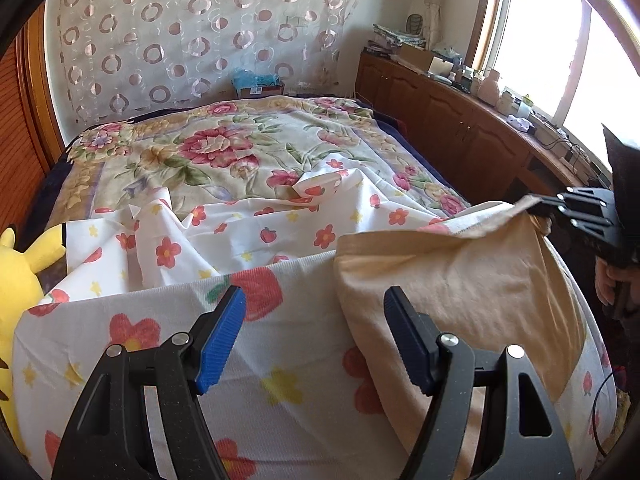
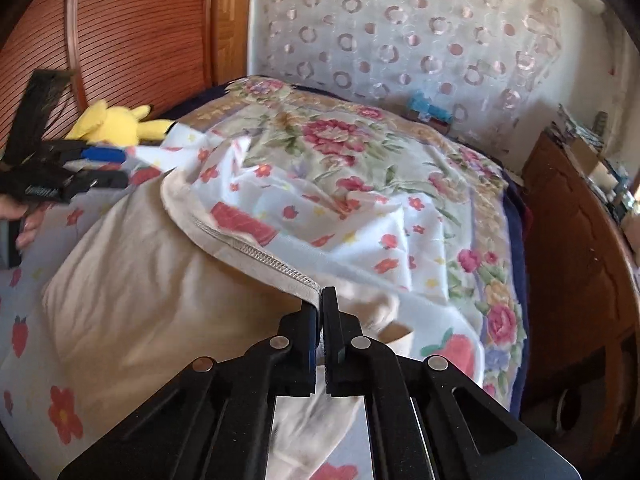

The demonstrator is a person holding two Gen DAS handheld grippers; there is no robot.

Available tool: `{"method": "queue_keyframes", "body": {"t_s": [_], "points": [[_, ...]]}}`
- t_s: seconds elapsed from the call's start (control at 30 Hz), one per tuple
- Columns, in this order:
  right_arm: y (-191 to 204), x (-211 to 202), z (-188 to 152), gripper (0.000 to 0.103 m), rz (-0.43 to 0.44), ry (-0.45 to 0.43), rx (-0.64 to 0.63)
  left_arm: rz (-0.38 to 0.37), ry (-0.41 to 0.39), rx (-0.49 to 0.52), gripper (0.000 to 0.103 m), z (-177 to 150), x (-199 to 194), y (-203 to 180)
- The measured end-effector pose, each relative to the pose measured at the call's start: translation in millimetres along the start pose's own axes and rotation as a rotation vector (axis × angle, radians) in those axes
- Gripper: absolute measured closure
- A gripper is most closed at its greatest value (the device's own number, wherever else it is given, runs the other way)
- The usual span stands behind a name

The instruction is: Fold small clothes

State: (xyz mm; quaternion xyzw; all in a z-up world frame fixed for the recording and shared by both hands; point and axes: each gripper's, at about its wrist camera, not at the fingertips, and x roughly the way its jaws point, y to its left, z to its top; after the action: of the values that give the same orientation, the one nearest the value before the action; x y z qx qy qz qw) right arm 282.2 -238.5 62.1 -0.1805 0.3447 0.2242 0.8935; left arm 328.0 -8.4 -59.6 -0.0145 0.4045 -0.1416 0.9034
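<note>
Claw on the right (image 2: 321, 300) is clamped on the stitched hem of a cream garment (image 2: 160, 280), its two black fingers pressed together with the fabric edge pinched between them. From that pinch the hem runs up and away to the left in a curved line, lifted off the bed, while the body of the garment sags below it in a broad cream fold. In the left wrist view the same claw (image 1: 536, 206) shows at the far right, holding the garment's corner raised, a hand gripping its handle underneath.

The left claw (image 1: 314, 316) stands wide apart, blue pads (image 1: 222, 340) facing each other, gripping nothing. It hangs just above the near edge of the cream garment (image 1: 460, 280) and the white flower-and-strawberry sheet (image 1: 280, 400) under it; the right-hand finger overlaps the garment in view, though contact is unclear.

The printed sheet lies crumpled across a floral bedspread (image 1: 208, 148) covering the bed. A yellow plush toy (image 1: 20, 264) sits at the bed's left edge. A circle-patterned curtain (image 1: 180, 32) hangs behind the bed, and a wooden cabinet (image 1: 440, 120) with clutter on top runs along the window side
</note>
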Motion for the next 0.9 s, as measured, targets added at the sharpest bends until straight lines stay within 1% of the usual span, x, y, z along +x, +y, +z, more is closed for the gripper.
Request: {"method": "queue_keyframes", "body": {"t_s": [0.03, 0.1, 0.17, 0.2, 0.23, 0.27, 0.43, 0.5, 0.63, 0.7, 0.73, 0.77, 0.9], "points": [[-8.3, 1.5, 4.9, 0.101, -0.030, -0.014, 0.038, -0.008, -0.001, 0.000, 0.030, -3.0, -3.4, -1.8], [-19.6, 0.7, 12.2, 0.098, -0.063, -0.039, 0.095, -0.022, 0.000, 0.005, 0.030, -10.6, -10.6, -6.4], [-22.8, -3.9, 13.4, 0.078, -0.086, -0.047, 0.130, -0.035, 0.007, 0.015, 0.030, -21.5, -17.3, -11.0], [-22.0, -6.6, 12.0, 0.074, -0.096, -0.049, 0.132, -0.041, 0.013, 0.015, 0.030, -27.0, -20.4, -12.5], [-21.2, -9.7, 9.5, 0.067, -0.110, -0.050, 0.130, -0.047, 0.021, 0.014, 0.030, -31.7, -22.0, -14.2], [-19.2, -12.2, 5.5, 0.064, -0.119, -0.045, 0.128, -0.055, 0.026, 0.013, 0.030, -36.4, -24.3, -15.8], [-8.3, -29.4, -25.2, 0.064, -0.110, -0.023, 0.151, -0.096, 0.036, 0.018, 0.030, -58.7, -38.6, -25.2], [-5.6, -39.4, -36.3, 0.063, -0.091, -0.016, 0.175, -0.115, 0.034, 0.014, 0.036, -65.3, -43.0, -27.6], [-0.3, -62.8, -68.3, 0.063, -0.007, 0.018, 0.219, -0.161, 0.067, 0.024, 0.053, -81.5, -45.0, -32.8], [4.5, -71.0, -81.7, 0.063, 0.022, 0.037, 0.214, -0.169, 0.081, 0.031, 0.058, -88.8, -44.6, -35.1], [4.9, -75.2, -88.1, 0.063, 0.034, 0.047, 0.208, -0.176, 0.087, 0.031, 0.063, -92.6, -44.1, -35.1], [8.3, -76.7, -93.8, 0.063, 0.036, 0.060, 0.201, -0.185, 0.089, 0.030, 0.065, -94.4, -44.5, -35.4], [8.5, -80.5, -110.1, 0.063, 0.062, 0.095, 0.214, -0.193, 0.088, 0.031, 0.066, -96.9, -46.6, -35.7]]}}
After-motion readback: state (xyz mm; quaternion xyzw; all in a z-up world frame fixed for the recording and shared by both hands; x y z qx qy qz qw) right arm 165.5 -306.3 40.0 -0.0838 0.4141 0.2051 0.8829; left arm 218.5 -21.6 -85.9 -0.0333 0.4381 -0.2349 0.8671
